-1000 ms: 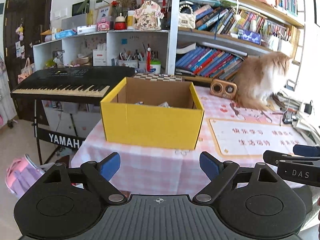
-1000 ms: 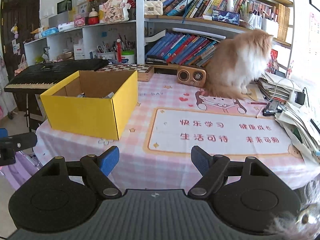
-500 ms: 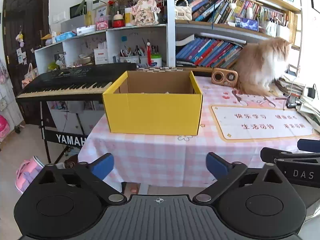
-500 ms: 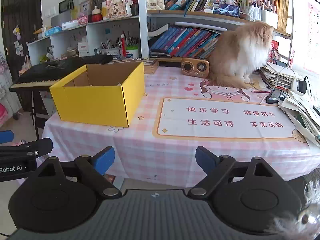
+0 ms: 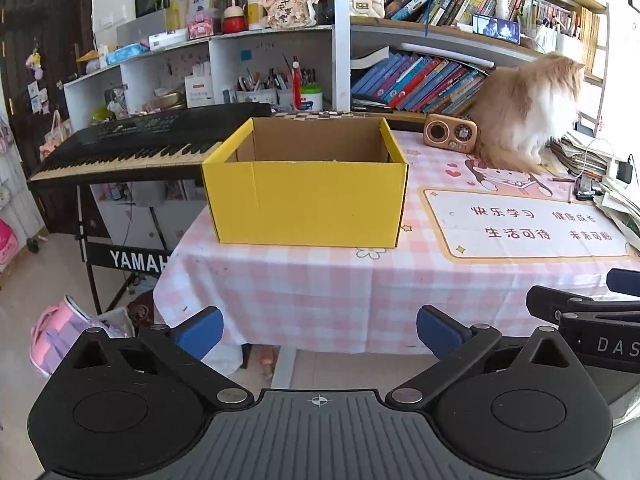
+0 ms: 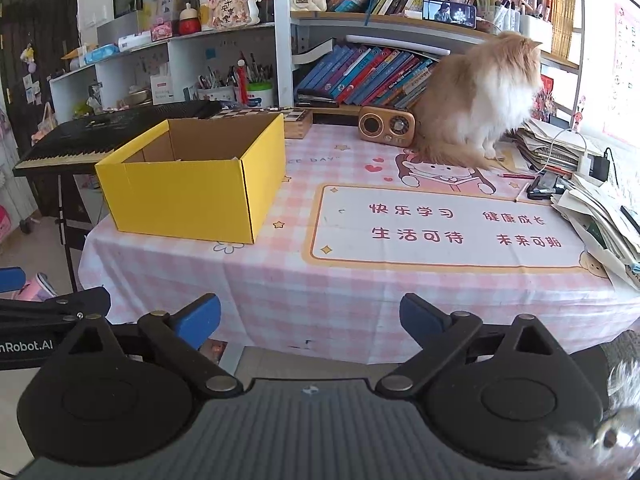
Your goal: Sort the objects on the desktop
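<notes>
Left gripper [image 5: 318, 330]: jaws spread wide, nothing between the blue pads; it has just finished opening and hangs off the table's near edge.
Right gripper [image 6: 310, 316]: also released and empty, jaws just been opening, held beside the left one in front of the table.
Yellow box [image 5: 306, 196]: open-topped cardboard, standing on the left part of the table, well apart from both grippers; its inside is mostly hidden by the front wall.
Table [image 5: 304, 288]: covered in a pink checked cloth, with a printed mat [image 6: 444, 228] on the right half.
Cat [image 6: 476, 100]: fluffy, orange and white, sitting at the back of the table, facing away.
Small radio [image 6: 386, 126]: wooden-look, just beside the cat.
Papers [image 6: 600, 216]: a loose pile along the right edge.
Keyboard [image 5: 132, 144]: black, on a stand left of the table.
</notes>
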The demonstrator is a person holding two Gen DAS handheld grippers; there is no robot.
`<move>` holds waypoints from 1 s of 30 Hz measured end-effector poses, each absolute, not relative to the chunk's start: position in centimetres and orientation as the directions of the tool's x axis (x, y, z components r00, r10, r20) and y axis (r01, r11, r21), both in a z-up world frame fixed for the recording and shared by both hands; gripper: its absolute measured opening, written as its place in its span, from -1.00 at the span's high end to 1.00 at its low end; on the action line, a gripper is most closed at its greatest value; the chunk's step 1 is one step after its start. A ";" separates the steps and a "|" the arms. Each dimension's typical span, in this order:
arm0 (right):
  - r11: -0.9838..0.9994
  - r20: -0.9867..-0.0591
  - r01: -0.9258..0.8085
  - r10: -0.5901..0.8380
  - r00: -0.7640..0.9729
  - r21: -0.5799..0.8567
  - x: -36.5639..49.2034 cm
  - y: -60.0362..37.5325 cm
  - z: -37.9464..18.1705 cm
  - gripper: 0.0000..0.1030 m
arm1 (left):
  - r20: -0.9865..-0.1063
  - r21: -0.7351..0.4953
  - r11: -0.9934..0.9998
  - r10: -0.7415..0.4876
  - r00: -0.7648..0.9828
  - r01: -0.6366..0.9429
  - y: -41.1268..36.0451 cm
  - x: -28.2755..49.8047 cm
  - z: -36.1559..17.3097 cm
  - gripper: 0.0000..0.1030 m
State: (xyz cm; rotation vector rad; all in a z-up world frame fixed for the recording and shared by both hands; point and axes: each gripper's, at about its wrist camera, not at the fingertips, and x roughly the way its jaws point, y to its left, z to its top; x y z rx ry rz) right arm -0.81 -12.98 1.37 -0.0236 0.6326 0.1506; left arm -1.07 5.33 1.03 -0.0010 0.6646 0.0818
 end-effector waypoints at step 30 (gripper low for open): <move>0.989 -0.612 -0.149 0.125 0.781 0.012 0.2 -12.6 1.0 -0.91 | -0.617 0.003 0.998 0.049 0.785 -0.060 5.3 -0.2 0.9 -1.00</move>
